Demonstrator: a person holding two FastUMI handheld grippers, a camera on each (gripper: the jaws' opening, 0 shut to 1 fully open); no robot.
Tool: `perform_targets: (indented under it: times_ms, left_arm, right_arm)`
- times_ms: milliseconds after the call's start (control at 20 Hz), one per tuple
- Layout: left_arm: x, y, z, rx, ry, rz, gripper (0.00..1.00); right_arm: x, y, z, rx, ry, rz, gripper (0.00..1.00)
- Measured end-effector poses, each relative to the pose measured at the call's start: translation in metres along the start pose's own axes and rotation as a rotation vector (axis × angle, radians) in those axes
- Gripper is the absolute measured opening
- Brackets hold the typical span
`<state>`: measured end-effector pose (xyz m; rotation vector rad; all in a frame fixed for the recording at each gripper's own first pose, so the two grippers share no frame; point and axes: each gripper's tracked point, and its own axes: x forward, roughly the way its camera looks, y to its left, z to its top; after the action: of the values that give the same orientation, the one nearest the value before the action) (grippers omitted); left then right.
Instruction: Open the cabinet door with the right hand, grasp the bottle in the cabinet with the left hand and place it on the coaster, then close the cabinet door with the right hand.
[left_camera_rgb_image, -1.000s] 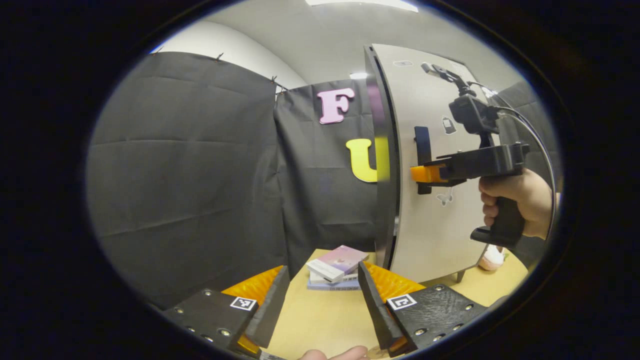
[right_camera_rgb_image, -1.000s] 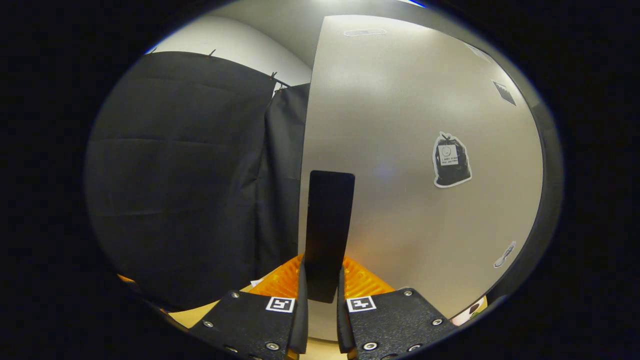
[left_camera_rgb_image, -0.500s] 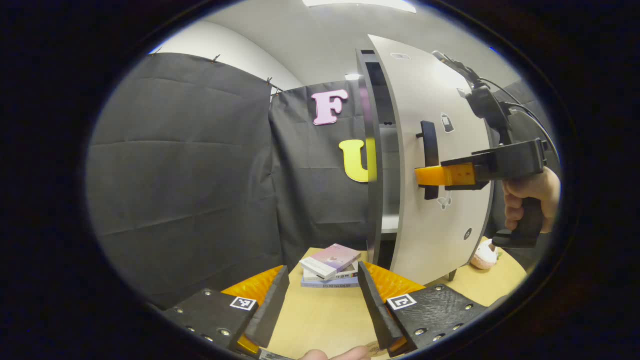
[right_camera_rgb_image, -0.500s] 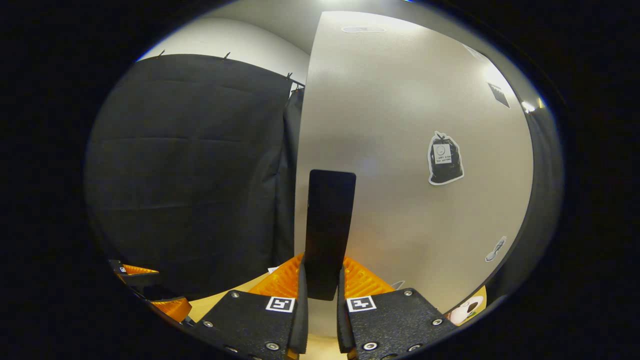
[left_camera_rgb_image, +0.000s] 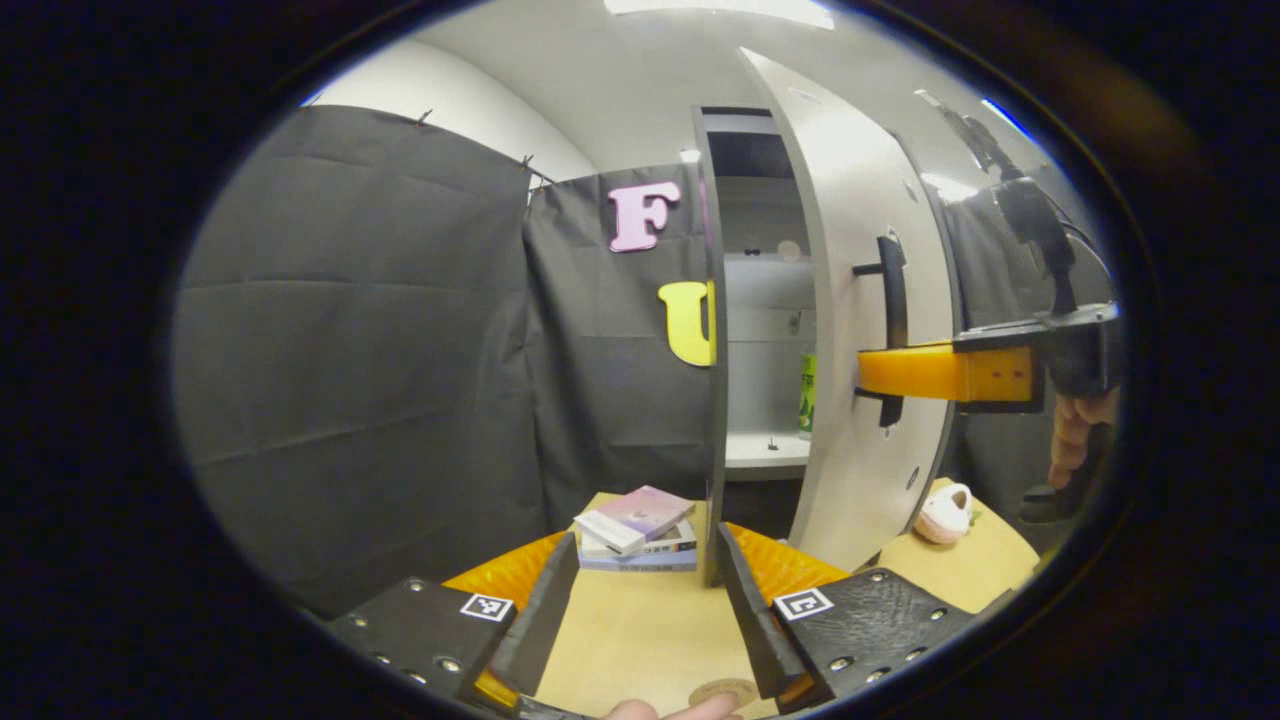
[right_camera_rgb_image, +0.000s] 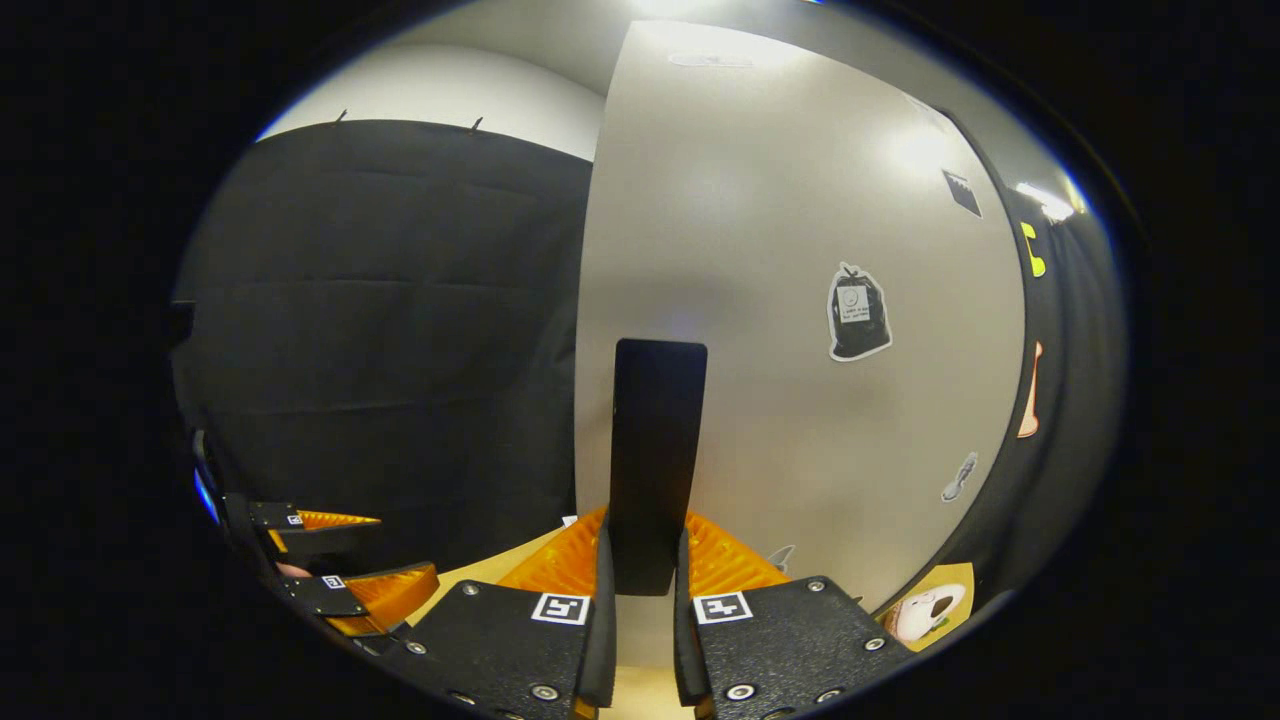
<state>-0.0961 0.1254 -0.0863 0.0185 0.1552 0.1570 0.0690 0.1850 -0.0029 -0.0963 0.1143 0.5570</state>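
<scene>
the door-opening step is in hand — the cabinet door (left_camera_rgb_image: 860, 330) is held ajar by the right gripper (right_camera_rgb_image: 642, 590), pinched on its black handle (right_camera_rgb_image: 655, 460), while the left gripper (left_camera_rgb_image: 640, 600), fingers spread and empty, is next called on to reach the green bottle (left_camera_rgb_image: 807, 395) inside.

Cabinet door (left_camera_rgb_image: 850, 330) swung partly out, gap into the cabinet (left_camera_rgb_image: 765, 330) open between its left wall and the door edge. Right gripper (right_camera_rgb_image: 642, 560) clamped on the door handle (right_camera_rgb_image: 655, 460), blocking the door's outer face. Green bottle (left_camera_rgb_image: 807, 395) at the shelf's right, half hidden by the door. Book stack (left_camera_rgb_image: 640, 530) at the tabletop's (left_camera_rgb_image: 640, 640) far edge, just left of the cabinet front. Left gripper (left_camera_rgb_image: 640, 610) spread, tabletop bare ahead of it.
</scene>
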Motion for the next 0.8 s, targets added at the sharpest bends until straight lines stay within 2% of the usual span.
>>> perform_targets:
  times_ms: [50,200,350,450,650,750,800]
  left_arm:
    - [0.0,-0.006,0.001,0.013,0.001,-0.007,0.76]
    - [-0.001,-0.02,0.009,0.018,-0.008,-0.005,0.79]
    - [-0.006,-0.049,0.014,-0.009,-0.015,-0.054,0.79]
    - [-0.009,-0.057,0.018,-0.018,-0.018,-0.051,0.82]
    - [-0.005,-0.086,0.017,-0.017,-0.001,-0.048,0.76]
    - [0.0,-0.111,0.016,-0.017,0.011,-0.077,0.79]
    - [0.002,-0.127,0.018,-0.015,0.009,-0.098,0.76]
  right_arm:
    - [-0.008,0.001,0.001,0.004,-0.003,0.009,0.24]
    - [-0.028,-0.002,0.003,0.008,-0.008,0.04,0.24]
    - [-0.051,-0.01,0.0,0.016,0.0,0.054,0.24]
    - [-0.068,-0.018,-0.002,0.013,0.001,0.058,0.24]
    - [-0.105,-0.034,-0.004,0.032,0.001,0.031,0.24]
    - [-0.12,-0.045,-0.005,0.047,-0.007,0.001,0.23]
    - [-0.125,-0.053,-0.006,0.052,-0.012,-0.015,0.23]
